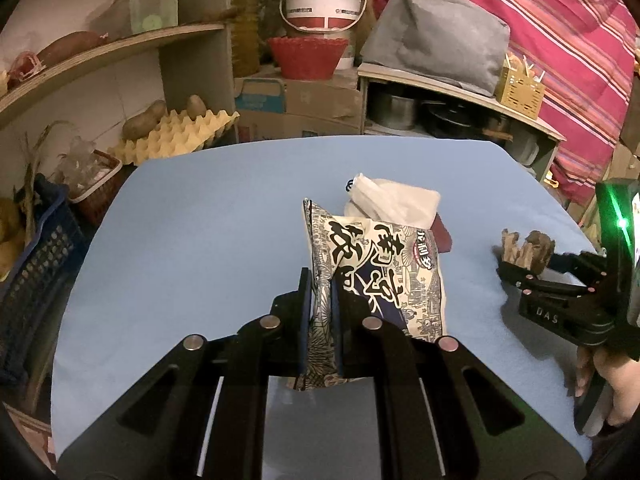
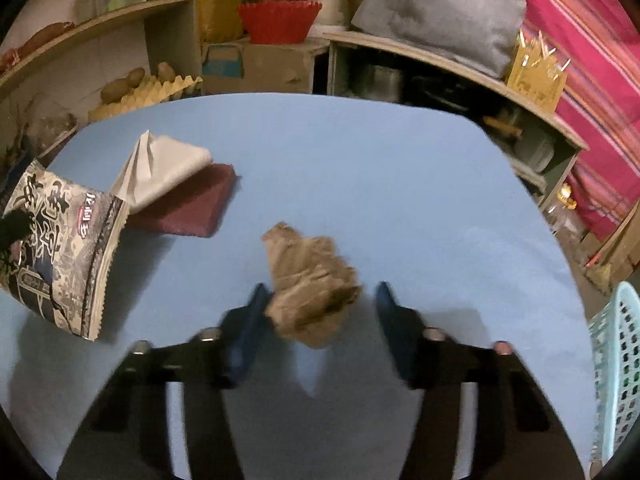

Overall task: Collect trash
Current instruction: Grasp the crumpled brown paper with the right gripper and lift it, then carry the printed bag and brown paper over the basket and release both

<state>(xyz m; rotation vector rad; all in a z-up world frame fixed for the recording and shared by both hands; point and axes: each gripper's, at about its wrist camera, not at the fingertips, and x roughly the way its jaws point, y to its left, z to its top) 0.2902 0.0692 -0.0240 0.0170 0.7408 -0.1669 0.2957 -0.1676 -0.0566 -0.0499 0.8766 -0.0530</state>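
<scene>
We take this for a home storeroom: wooden shelves (image 1: 120, 46) with potatoes (image 1: 144, 120) on egg trays (image 1: 176, 136), stacked pots (image 1: 394, 110), a plastic bucket (image 1: 322, 4), cardboard boxes (image 1: 296, 100), striped bedding (image 1: 560, 52)

- We've got a snack bag (image 1: 376, 276), blue-and-white print with big black characters, pretty crumpled. It's pinched at its lower edge and looks lifted off the blue bench (image 1: 192, 240), tilted, with a shadow under it in the right wrist view.
- There's a brown crumpled paper wad (image 2: 314, 288) sitting on the bench toward our right, well apart from the bag.
- Behind the bag we see a white folded tissue or paper (image 2: 164, 168) lying partly on top of a flat dark red pad (image 2: 192, 208), both on the bench.
</scene>
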